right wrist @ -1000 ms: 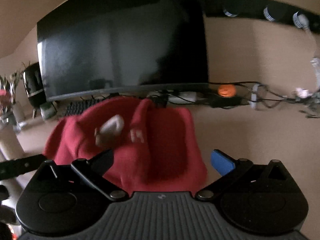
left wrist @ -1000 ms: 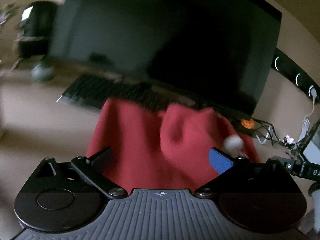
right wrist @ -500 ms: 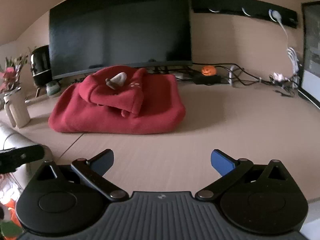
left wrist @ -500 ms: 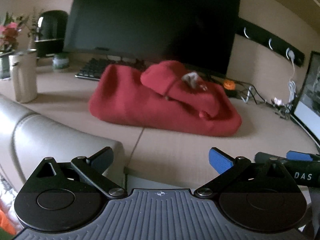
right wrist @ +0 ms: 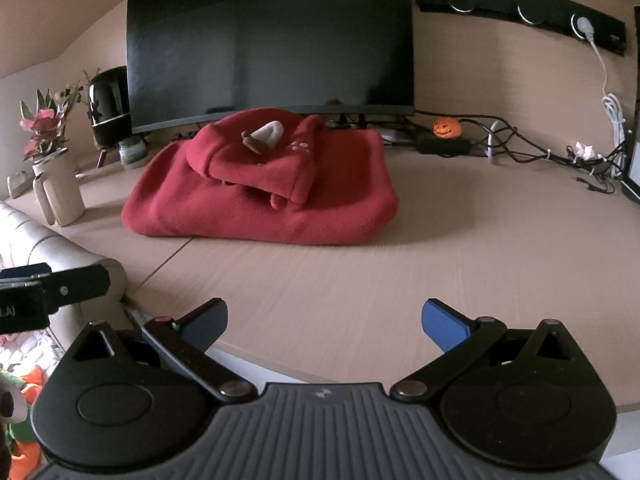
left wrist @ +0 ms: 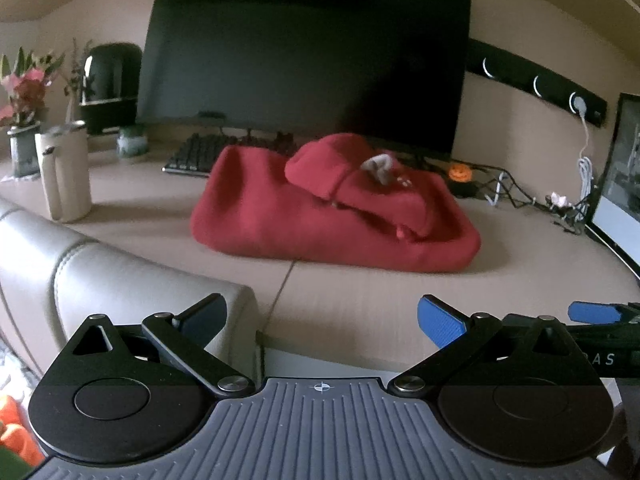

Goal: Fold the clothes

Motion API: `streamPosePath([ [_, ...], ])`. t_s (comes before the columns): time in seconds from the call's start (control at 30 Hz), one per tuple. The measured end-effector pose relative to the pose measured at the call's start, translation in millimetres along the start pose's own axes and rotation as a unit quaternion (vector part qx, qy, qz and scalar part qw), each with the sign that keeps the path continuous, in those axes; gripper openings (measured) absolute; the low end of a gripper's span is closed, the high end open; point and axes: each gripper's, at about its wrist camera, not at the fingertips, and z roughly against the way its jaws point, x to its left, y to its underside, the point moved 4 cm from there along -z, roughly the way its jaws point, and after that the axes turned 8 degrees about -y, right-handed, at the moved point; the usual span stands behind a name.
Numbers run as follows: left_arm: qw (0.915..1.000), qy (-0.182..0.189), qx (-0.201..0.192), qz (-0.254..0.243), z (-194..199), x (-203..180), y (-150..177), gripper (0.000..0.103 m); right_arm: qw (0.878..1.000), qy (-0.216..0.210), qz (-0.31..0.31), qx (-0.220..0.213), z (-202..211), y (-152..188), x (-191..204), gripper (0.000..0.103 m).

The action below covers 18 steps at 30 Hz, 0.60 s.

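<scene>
You have pulled both tools back toward the near edge of the desk [right wrist: 460, 248]: a second ago each camera was right over red cloth with the fleece filling the space between the fingers, and half a second ago you were already clear of it, much as you are now. Your left gripper [left wrist: 322, 320] hangs with its fingers spread wide and nothing between them, over the desk's near edge and beside the pale padded chair back [left wrist: 120, 280]. Your right gripper [right wrist: 324, 322] is likewise released and empty, its blue pads well apart above bare desktop; from the left camera you can see its blue tip poking in at the far right, and from the right camera the dark body of the left tool shows at the left margin. The red fleece garment [right wrist: 260, 200] lies folded in a thick bundle on the desk in front of the dark monitor [right wrist: 272, 40], well apart from both grippers, and it has kept the same spot and shape since half a second ago. Its hood [right wrist: 252, 160] is laid back on top of the bundle, with a small pale ear-like piece [right wrist: 270, 134] standing up from it. Behind the bundle a keyboard [left wrist: 192, 156] peeks out on the left side, a cream mug [right wrist: 60, 192] stands to the left near a vase of flowers [right wrist: 44, 128], and a little orange pumpkin [right wrist: 446, 128] sits among the cables on the right.
</scene>
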Motion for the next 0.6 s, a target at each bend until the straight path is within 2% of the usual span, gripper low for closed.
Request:
streamPosePath([
  [0.6,0.9998,0.004,0.018,0.002,-6.7,1.7,2.9,0.103,1.000,0.001,-0.017,0.008,-3.0,1.1,2.0,0.103],
])
